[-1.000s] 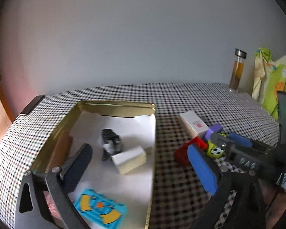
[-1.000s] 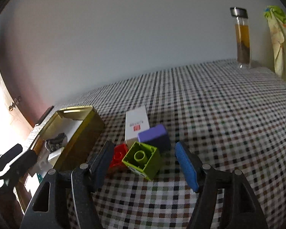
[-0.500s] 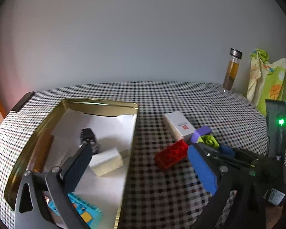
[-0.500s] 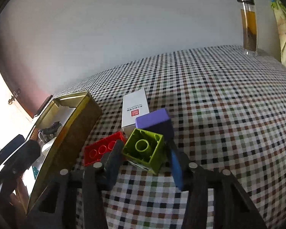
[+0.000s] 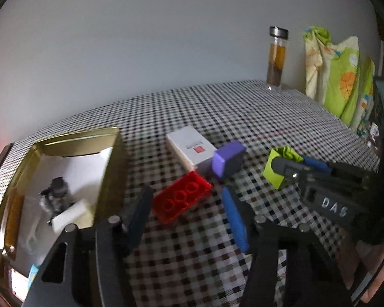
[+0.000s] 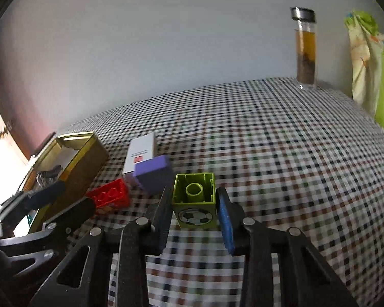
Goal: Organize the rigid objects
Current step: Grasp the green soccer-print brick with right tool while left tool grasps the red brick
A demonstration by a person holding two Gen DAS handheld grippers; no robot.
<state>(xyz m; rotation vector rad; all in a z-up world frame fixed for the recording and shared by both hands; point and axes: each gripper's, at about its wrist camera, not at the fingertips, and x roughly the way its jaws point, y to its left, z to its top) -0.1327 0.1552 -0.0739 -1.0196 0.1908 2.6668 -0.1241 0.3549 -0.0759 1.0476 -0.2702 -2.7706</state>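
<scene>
My right gripper (image 6: 194,199) is shut on a green brick (image 6: 194,199) with a football picture, held above the checked cloth; the brick also shows in the left wrist view (image 5: 279,168). My left gripper (image 5: 187,202) is open around a red brick (image 5: 183,199) lying on the cloth, which also shows in the right wrist view (image 6: 110,197). A purple block (image 5: 227,158) and a white box (image 5: 192,148) lie just behind the red brick. A gold tin (image 5: 107,168) stands at the left with a white block (image 5: 69,216) and a dark object (image 5: 56,192) inside.
A glass bottle (image 5: 276,58) with amber liquid stands at the table's far right by the wall. A green and yellow cloth (image 5: 340,76) hangs at the right edge. The table (image 6: 268,140) has a checked cloth.
My right gripper closed on the green brick and lifted it away from the pile. My left gripper moved right from over the tin to the red brick.
</scene>
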